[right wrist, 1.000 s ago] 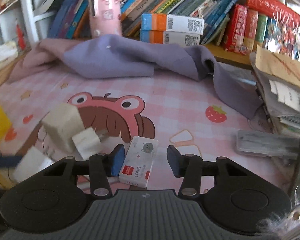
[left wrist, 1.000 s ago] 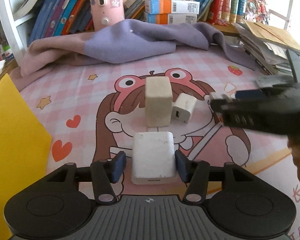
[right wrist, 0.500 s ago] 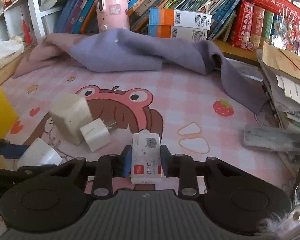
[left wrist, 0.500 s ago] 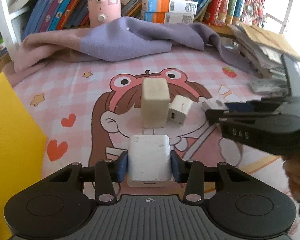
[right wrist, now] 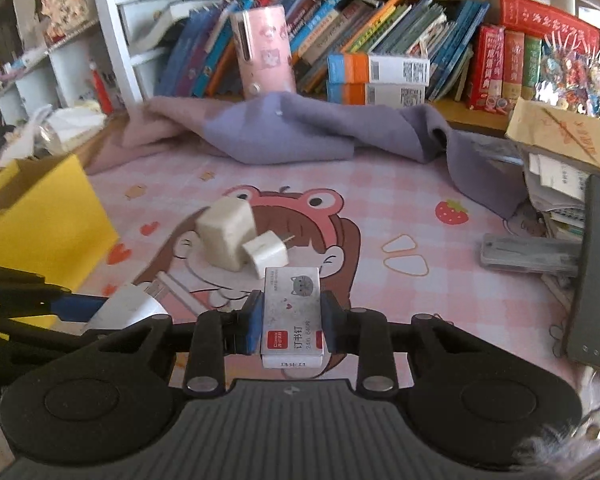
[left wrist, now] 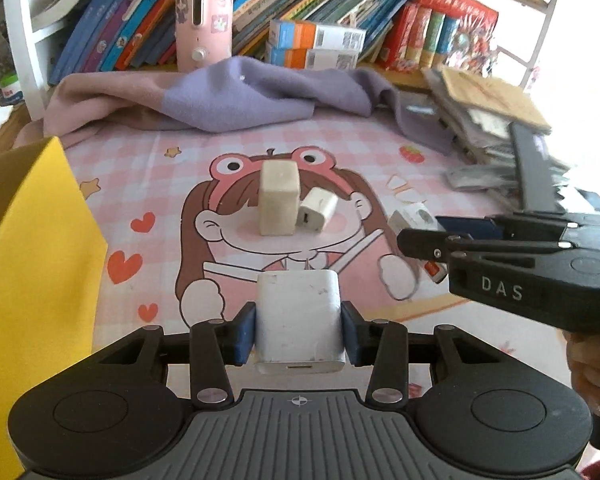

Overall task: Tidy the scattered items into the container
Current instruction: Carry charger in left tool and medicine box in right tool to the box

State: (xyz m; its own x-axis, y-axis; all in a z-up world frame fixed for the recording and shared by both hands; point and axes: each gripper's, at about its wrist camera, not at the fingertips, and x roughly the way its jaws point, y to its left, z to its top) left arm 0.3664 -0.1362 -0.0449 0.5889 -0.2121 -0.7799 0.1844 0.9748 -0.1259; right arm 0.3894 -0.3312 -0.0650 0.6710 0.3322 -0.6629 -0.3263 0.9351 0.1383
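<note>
While I look through the left wrist camera, I see the left gripper (left wrist: 299, 330) closed on a white wall charger (left wrist: 299, 322); its blue pads press the two sides of the charger, and the two metal prongs point away from me. The charger is lifted clear of the pink cartoon mat (left wrist: 260, 148). On the mat beyond it a beige block (left wrist: 278, 197) stands upright, and a small white charger cube (left wrist: 317, 215) leans against its right side. At the left edge I see the wall of the yellow container (left wrist: 32, 264). From the right, the right gripper (left wrist: 424, 240) comes into this view, with a white box between its fingers, partly hidden.

Through the right wrist camera, I see the right gripper (right wrist: 288, 320) closed tight on a small white staple box (right wrist: 293, 314) with a grey cat picture and a red label; it also hangs above the mat (right wrist: 380, 184). The beige block (right wrist: 228, 234) and the charger cube (right wrist: 266, 252) lie just behind it, touching each other. The yellow container (right wrist: 48, 220) is at the left, and below it the left gripper (right wrist: 80, 306) shows with the white charger (right wrist: 128, 310). A purple cloth (right wrist: 284, 128) lies along the far side of the mat, before the bookshelf (right wrist: 380, 40).
</note>
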